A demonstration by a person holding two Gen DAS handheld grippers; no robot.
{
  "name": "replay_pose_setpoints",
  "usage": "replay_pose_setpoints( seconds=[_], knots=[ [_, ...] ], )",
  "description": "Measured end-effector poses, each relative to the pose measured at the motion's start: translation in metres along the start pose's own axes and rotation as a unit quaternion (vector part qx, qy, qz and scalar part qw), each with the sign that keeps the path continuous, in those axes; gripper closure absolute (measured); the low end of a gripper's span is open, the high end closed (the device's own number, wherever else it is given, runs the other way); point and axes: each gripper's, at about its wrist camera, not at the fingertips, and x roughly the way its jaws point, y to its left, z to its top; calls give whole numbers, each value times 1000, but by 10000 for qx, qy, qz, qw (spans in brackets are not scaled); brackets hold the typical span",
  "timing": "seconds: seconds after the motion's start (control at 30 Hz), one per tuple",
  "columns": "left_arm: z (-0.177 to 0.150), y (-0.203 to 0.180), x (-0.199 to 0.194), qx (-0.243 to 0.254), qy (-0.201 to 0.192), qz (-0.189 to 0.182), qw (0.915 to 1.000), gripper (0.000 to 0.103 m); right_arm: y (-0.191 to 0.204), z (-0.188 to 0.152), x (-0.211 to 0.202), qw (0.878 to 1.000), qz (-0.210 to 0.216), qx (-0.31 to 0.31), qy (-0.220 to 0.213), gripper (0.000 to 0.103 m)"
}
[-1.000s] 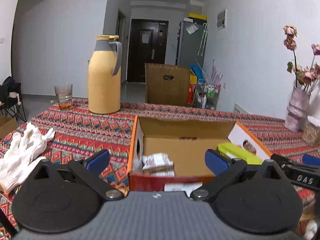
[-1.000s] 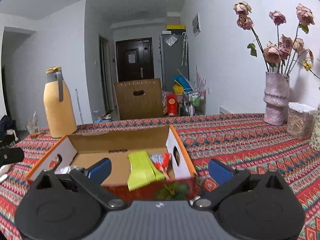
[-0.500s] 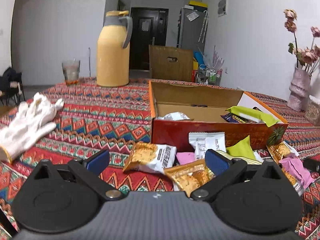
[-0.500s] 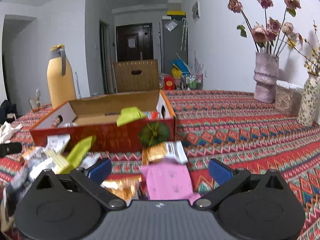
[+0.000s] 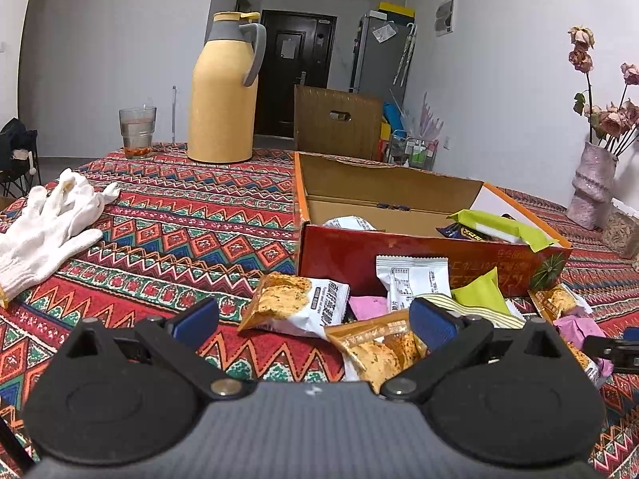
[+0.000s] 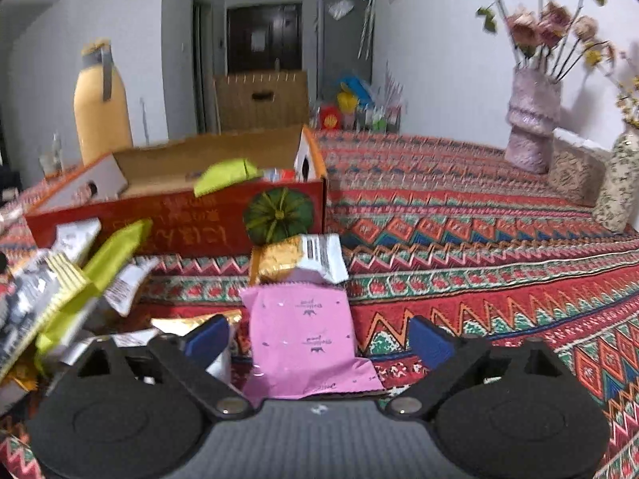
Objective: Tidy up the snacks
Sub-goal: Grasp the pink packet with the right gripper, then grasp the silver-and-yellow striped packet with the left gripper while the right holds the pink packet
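Note:
A red and orange cardboard box (image 5: 419, 263) lies open on the patterned cloth, with a few snack packets inside, one lime green (image 5: 495, 221). Loose packets lie in front of it: an orange and white one (image 5: 295, 305), a white one (image 5: 413, 279), a golden one (image 5: 379, 349). My left gripper (image 5: 315, 321) is open, low over these packets. My right gripper (image 6: 319, 339) is open, its fingers either side of a pink packet (image 6: 303, 335). The box (image 6: 179, 223) stands behind it, with an orange and white packet (image 6: 299, 259) between.
A yellow thermos jug (image 5: 225, 92) and a glass (image 5: 137, 131) stand at the far left of the table. White gloves (image 5: 48, 227) lie at the left. A vase of dried roses (image 6: 533, 119), another patterned vase (image 6: 619, 183) and a jar stand at the right.
Both grippers have dropped and pulled back from above the box to low over the loose packets in front of it. The pink packet now sits between the right fingers.

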Motion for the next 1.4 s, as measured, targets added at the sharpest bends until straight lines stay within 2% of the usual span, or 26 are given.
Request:
replay_pose_setpoints(
  seconds=[0.13,0.3,0.4,0.53,0.77,0.83,1.13,1.23,1.4],
  knots=[
    [0,1,1,-22,14,-22,10000,0,-3,3,21,9991,127,48,400,25],
    [0,0,0,-19,-3,-34,10000,0,1,1,25,9994,157,-30,321,27],
    [0,0,0,-20,-4,-37,10000,0,5,-1,23,9995,231,-90,190,42],
    [0,0,0,-21,0,-35,10000,0,7,-3,17,9998,171,-109,19,42],
    [-1,-1,0,-15,4,-33,10000,0,0,-9,-21,9941,-57,137,-1070,42],
    [-1,-1,0,-5,11,-14,10000,0,1,-10,-26,9920,-60,100,-1260,42],
    [1,-6,-2,100,56,70,9999,0,-2,-9,-27,9912,35,159,-1313,42],
    [3,-12,-10,223,65,-4,9997,0,-3,-11,-27,9910,67,200,-1322,42],
    [0,-26,-19,458,294,-199,9983,0,-6,-12,-28,9900,140,301,-1370,42]
  ],
)
